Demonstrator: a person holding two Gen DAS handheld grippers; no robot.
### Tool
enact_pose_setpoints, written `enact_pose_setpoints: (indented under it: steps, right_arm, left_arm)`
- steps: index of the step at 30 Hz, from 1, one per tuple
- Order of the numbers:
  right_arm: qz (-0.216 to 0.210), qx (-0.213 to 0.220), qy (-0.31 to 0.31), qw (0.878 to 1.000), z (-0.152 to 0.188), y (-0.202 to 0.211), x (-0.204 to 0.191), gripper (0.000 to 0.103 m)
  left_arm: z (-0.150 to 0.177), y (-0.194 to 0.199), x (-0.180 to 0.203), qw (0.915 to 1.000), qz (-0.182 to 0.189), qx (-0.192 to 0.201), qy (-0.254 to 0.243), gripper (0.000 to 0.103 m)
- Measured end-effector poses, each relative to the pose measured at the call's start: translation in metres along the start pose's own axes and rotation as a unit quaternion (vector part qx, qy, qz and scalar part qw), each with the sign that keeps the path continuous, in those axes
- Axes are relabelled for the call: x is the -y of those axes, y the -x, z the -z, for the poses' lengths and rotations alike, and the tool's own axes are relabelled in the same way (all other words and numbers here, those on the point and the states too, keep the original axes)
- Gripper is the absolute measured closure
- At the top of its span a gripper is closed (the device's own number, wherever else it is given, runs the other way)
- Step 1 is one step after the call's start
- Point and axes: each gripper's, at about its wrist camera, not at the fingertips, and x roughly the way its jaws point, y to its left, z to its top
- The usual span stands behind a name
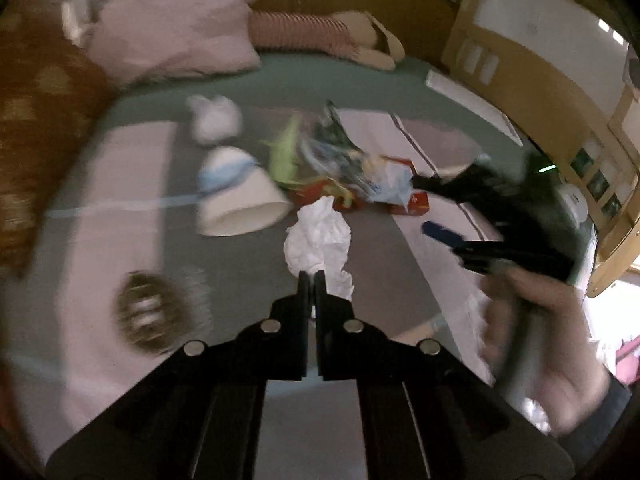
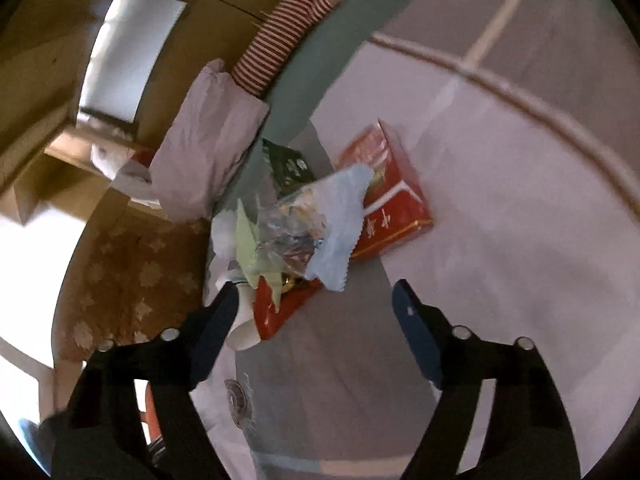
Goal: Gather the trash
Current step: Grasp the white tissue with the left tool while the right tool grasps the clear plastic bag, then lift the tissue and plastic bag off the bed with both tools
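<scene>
The left gripper (image 1: 312, 276) has its jaws pressed almost together, and they pinch the near end of a crumpled white tissue (image 1: 318, 236). The tissue is longer than wide; its long axis runs away from the gripper, toward the pile. It hangs just above the bed (image 1: 248, 264), or maybe touches it, which I cannot tell. To the left of the tissue a paper cup (image 1: 240, 196) lies on its side, with the open mouth turned toward the camera and to the right.

The right gripper (image 2: 316, 292) has its jaws wide apart and holds nothing. It hovers near the pile, and its left finger is just beside the cup (image 2: 242, 328). Between and beyond its fingers lies the trash: a red wrapper (image 2: 276, 312), a clear bag (image 2: 292, 236), a pale blue sheet (image 2: 340, 216) and a red box (image 2: 388, 204). The box's long axis runs diagonally away from the gripper.

Farther away a pink pillow (image 1: 172, 28) rests on the bed, with a striped toy (image 1: 304, 32) beside it.
</scene>
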Motion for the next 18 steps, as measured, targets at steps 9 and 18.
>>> enact_pose_setpoints:
  steps: [9,18]
  right_arm:
    - [-0.053,-0.011,-0.072,0.996,-0.016,-0.014,0.027,0.083]
    - [-0.027,-0.016,0.04,0.999,0.0,0.071,-0.02,0.09]
  left_arm:
    - [0.047,0.129,-0.017,0.9934,0.014,0.088,0.072,0.099]
    - [0.067,0.121,-0.014,0.9931,0.01,0.077,0.088,0.099]
